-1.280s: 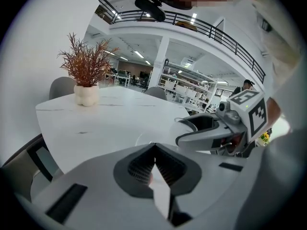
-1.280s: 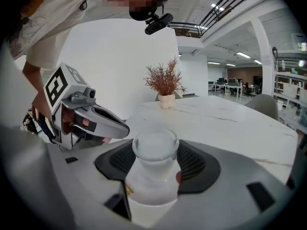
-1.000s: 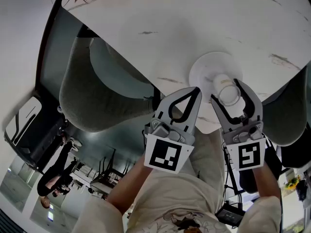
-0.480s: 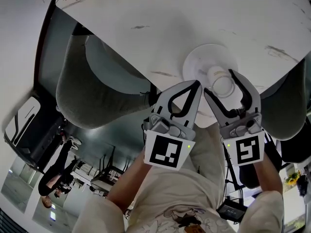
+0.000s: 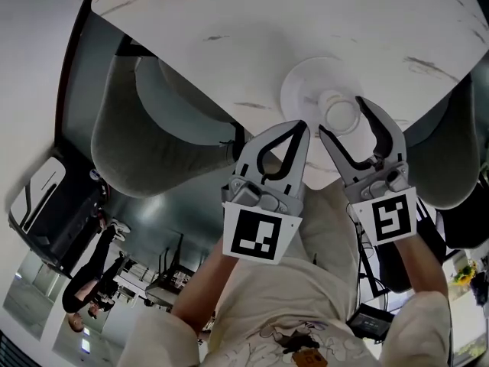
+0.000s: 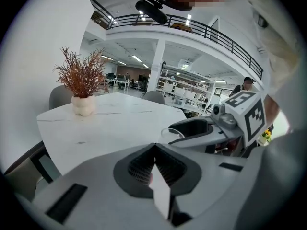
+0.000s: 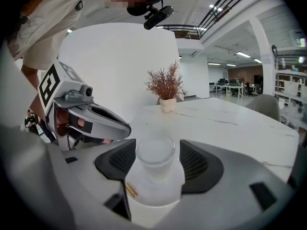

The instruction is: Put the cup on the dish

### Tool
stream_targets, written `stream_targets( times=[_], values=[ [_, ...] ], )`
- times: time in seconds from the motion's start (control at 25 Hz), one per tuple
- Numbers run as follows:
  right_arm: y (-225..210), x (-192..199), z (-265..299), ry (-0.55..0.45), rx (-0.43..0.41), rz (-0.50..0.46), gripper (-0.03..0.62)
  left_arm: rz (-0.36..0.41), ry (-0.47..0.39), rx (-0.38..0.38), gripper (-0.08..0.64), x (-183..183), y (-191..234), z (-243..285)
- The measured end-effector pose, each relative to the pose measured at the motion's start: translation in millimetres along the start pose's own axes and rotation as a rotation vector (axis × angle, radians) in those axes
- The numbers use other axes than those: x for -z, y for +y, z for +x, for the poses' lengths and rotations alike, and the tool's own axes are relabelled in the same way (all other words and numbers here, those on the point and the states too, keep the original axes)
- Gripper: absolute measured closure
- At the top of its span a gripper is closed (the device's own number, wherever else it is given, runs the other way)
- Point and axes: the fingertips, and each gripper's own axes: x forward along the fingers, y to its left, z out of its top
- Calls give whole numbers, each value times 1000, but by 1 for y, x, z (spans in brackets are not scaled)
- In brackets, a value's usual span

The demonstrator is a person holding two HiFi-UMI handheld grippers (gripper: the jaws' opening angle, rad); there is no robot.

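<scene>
- Cup (image 5: 341, 113) sits between the jaws of the right gripper (image 5: 341, 116), over the near right part of the white dish (image 5: 302, 90). From above, its round mouth faces upward.
- In the right gripper view, the dark pads (image 7: 199, 164) lie against both sides of the cup (image 7: 154, 176), so the jaws are clamped on it. I cannot tell whether the bottom of the cup touches the dish.
- The dish lies on the white marble worktop (image 5: 252, 29), near the edge on the person's side.
- The left gripper (image 5: 302, 126) is just beside the right one, at the edge of the worktop and near the rim of the dish. In its own view the left gripper (image 6: 154, 150) has its jaws together, tip against tip, with nothing between them.
- A small white pot (image 6: 84, 105) with a reddish dry plant (image 6: 82, 75) stands on the far part of the worktop, well apart from the dish.
- A grey chair (image 5: 145, 136) stands at the left edge of the worktop.
</scene>
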Motion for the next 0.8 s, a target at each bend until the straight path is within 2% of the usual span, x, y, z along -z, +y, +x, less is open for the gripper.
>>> stream_targets(
  times=[0.24, 0.52, 0.8],
  values=[
    [0, -12, -16, -15, 28, -24, 321, 26, -32, -19, 554, -19, -3, -21],
    [12, -43, -41, -72, 14, -19, 321, 46, -55, -19, 554, -32, -18, -45],
    [25, -70, -65, -98, 11, -36, 321, 33, -103, -39, 554, -57, -26, -72]
  ],
)
